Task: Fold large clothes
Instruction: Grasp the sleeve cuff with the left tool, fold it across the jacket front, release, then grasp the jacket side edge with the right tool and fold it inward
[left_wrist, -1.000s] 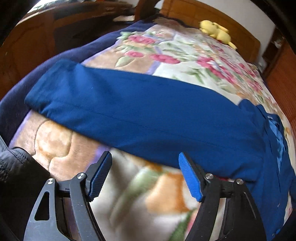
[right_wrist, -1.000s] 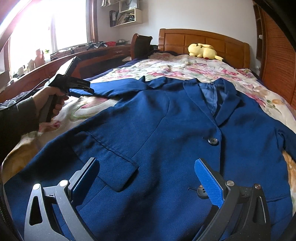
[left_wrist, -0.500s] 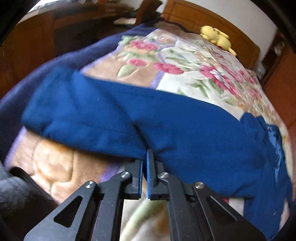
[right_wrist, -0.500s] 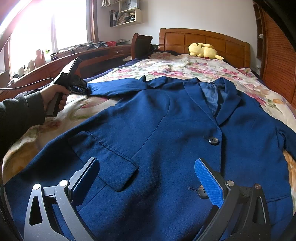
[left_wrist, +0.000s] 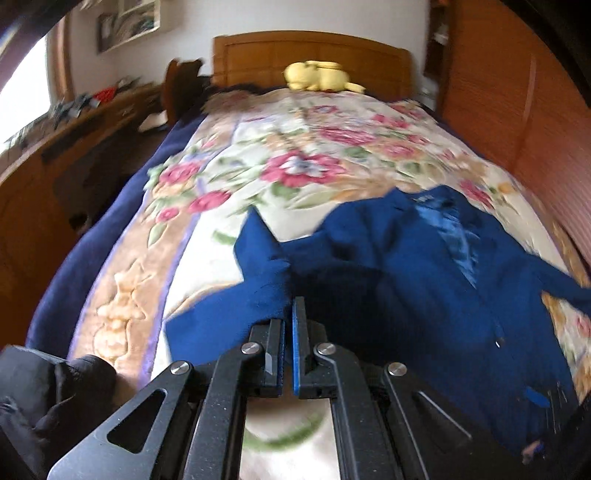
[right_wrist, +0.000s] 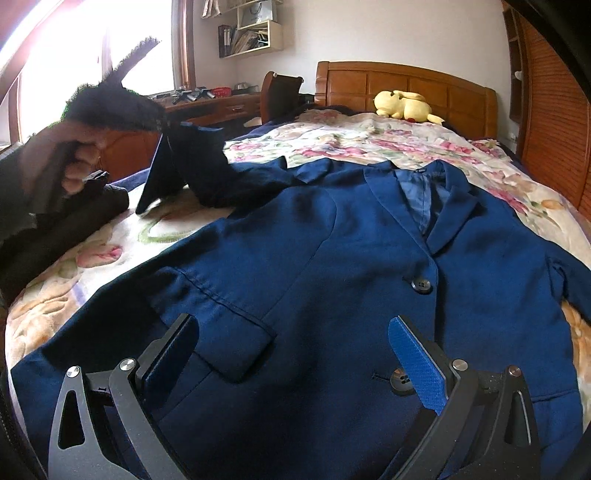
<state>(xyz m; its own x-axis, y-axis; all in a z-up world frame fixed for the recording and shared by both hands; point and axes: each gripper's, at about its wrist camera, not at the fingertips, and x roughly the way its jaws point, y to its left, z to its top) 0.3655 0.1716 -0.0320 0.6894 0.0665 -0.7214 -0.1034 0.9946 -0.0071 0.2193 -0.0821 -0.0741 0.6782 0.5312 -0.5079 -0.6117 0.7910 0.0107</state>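
A dark blue jacket (right_wrist: 332, 258) lies face up on the flowered blanket (right_wrist: 388, 144), collar toward the headboard. Its sleeve (left_wrist: 251, 295) is lifted off the bed, and my left gripper (left_wrist: 289, 314) is shut on the sleeve's edge. In the right wrist view the raised sleeve (right_wrist: 184, 166) hangs from that gripper (right_wrist: 166, 122) at the upper left, held by a hand (right_wrist: 74, 155). My right gripper (right_wrist: 291, 343) hovers open over the jacket's lower front, above the pocket flap (right_wrist: 229, 325) and beside the buttons (right_wrist: 421, 285), holding nothing.
A yellow plush toy (right_wrist: 404, 105) rests by the wooden headboard (right_wrist: 406, 85). A wooden desk with clutter (right_wrist: 207, 99) runs along the left under the window. A slatted wooden wall (right_wrist: 554, 110) closes the right side. A dark sleeve (left_wrist: 48, 398) shows at lower left.
My left gripper went from open to shut on the sleeve's edge, then rose and swung toward the jacket body, lifting the sleeve off the blanket. The right gripper has stayed still and open.
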